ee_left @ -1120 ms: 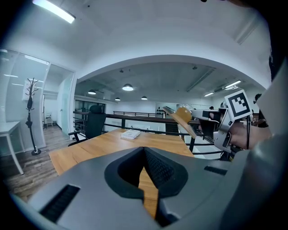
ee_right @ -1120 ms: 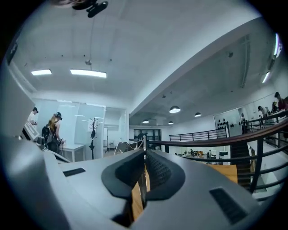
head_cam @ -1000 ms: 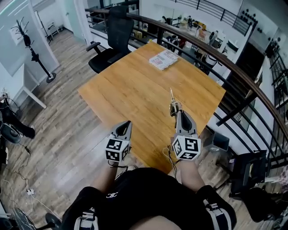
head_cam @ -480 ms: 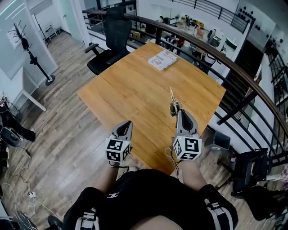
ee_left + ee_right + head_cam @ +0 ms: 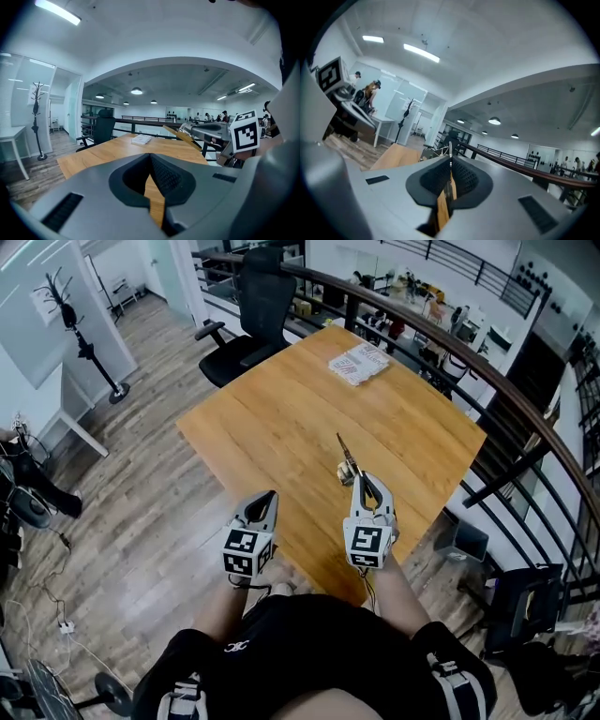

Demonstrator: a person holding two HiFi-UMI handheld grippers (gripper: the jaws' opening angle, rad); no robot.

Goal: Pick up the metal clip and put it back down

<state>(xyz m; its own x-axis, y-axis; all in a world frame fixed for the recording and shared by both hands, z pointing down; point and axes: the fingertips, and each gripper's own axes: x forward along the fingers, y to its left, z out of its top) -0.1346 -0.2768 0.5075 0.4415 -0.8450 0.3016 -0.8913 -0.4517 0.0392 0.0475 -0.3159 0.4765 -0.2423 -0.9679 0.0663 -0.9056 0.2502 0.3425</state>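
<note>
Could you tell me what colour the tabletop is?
The tabletop is orange-brown wood; best in head view.

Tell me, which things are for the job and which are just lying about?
For the job: metal clip, pinched in the right gripper; wooden table.
Just lying about: paper stack on the table; office chair; coat stand; idle left gripper.

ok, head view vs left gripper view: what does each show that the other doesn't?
Head view only: the person's lap, the marker cube on the left gripper. Left gripper view only: ceiling lights, that gripper's jaws shut with nothing between. Both: right gripper shut on the metal clip, table, chair, paper stack.
</note>
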